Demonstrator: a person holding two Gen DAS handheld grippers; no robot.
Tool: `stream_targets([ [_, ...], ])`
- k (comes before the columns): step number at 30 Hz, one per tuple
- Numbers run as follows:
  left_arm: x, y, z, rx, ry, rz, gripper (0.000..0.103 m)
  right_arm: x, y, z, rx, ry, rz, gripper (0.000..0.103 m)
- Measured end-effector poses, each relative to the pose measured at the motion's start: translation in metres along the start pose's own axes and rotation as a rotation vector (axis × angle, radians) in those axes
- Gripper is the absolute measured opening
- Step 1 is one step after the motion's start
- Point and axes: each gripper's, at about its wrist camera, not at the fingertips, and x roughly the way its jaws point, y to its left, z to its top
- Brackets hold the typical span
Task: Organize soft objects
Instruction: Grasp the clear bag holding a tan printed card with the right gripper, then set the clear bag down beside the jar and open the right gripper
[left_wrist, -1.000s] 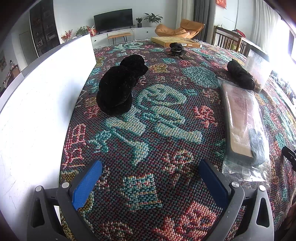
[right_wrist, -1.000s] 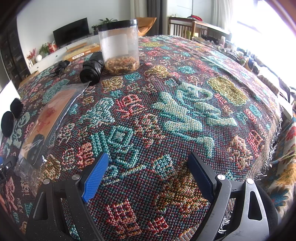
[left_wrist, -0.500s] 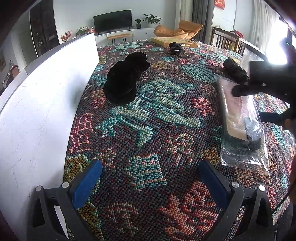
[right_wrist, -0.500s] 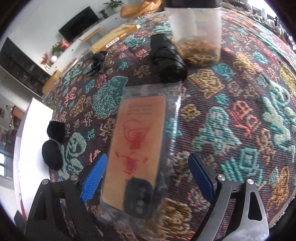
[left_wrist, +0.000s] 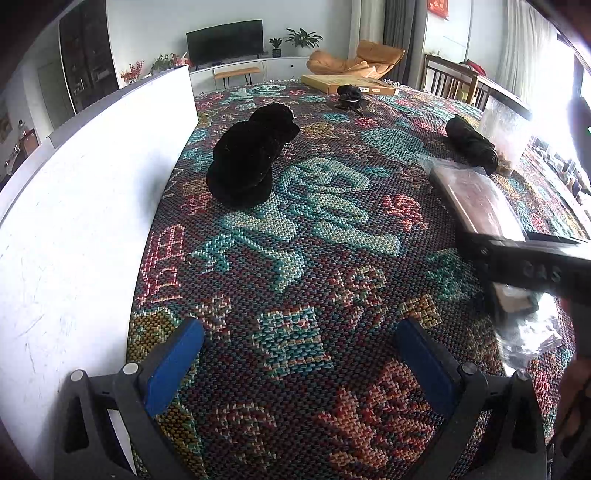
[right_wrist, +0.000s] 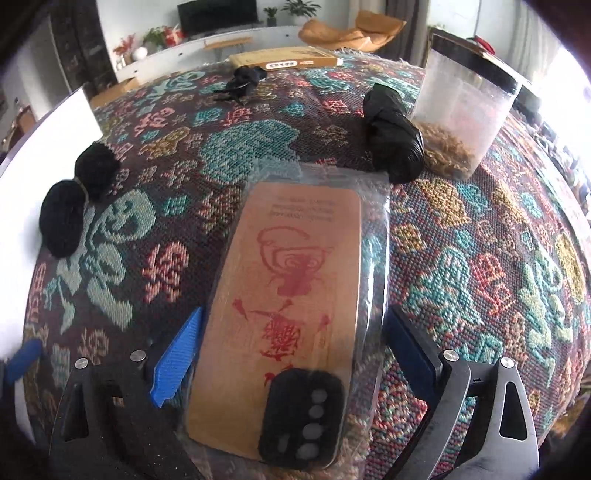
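Note:
A clear plastic bag with a tan card and a black furry patch (right_wrist: 291, 306) lies on the patterned tablecloth (right_wrist: 480, 258). My right gripper (right_wrist: 291, 354) is open, its blue fingers on either side of the bag's near end, not closed on it. The bag also shows in the left wrist view (left_wrist: 476, 192), with the right gripper's body over it. Two black fuzzy pompoms (left_wrist: 251, 158) sit near the white board; they also show in the right wrist view (right_wrist: 74, 206). My left gripper (left_wrist: 295, 362) is open and empty over the cloth.
A white board (left_wrist: 74, 221) stands along the left. A black rolled bundle (right_wrist: 393, 140) lies beside a clear jar with brown bits (right_wrist: 461, 110). A small black object (right_wrist: 243, 85) and a flat cardboard box (right_wrist: 284, 61) lie at the far edge.
My right gripper has swung left and dropped down onto the near end of the bag, its fingers now straddling it. My left gripper has drawn back slightly and stays open.

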Motion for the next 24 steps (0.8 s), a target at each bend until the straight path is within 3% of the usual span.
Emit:
stream_targets([
  [1,0.0,0.0,0.0,0.0,0.0,0.0,0.103,-0.009,-0.006,-0.006,-0.006,-0.001,0.009,0.077],
  [4,0.0,0.0,0.0,0.0,0.0,0.0,0.103,-0.029,-0.042,-0.033,0.032,0.014,0.036,0.077],
  [7,0.0,0.0,0.0,0.0,0.0,0.0,0.103,-0.041,-0.089,-0.054,0.077,0.015,-0.018,0.077],
  [10,0.0,0.0,0.0,0.0,0.0,0.0,0.103,-0.042,-0.14,-0.052,0.142,0.011,-0.075,0.077],
  [14,0.0,0.0,0.0,0.0,0.0,-0.001,0.103,-0.022,-0.196,-0.014,0.188,-0.036,-0.14,0.078],
  [18,0.0,0.0,0.0,0.0,0.0,-0.001,0.103,0.011,-0.232,0.052,0.158,-0.076,-0.055,0.078],
  [20,0.0,0.0,0.0,0.0,0.0,-0.001,0.103,0.019,-0.242,0.078,0.162,-0.085,-0.061,0.079],
  [24,0.0,0.0,0.0,0.0,0.0,0.0,0.103,-0.001,-0.256,0.095,0.241,-0.15,-0.006,0.082],
])
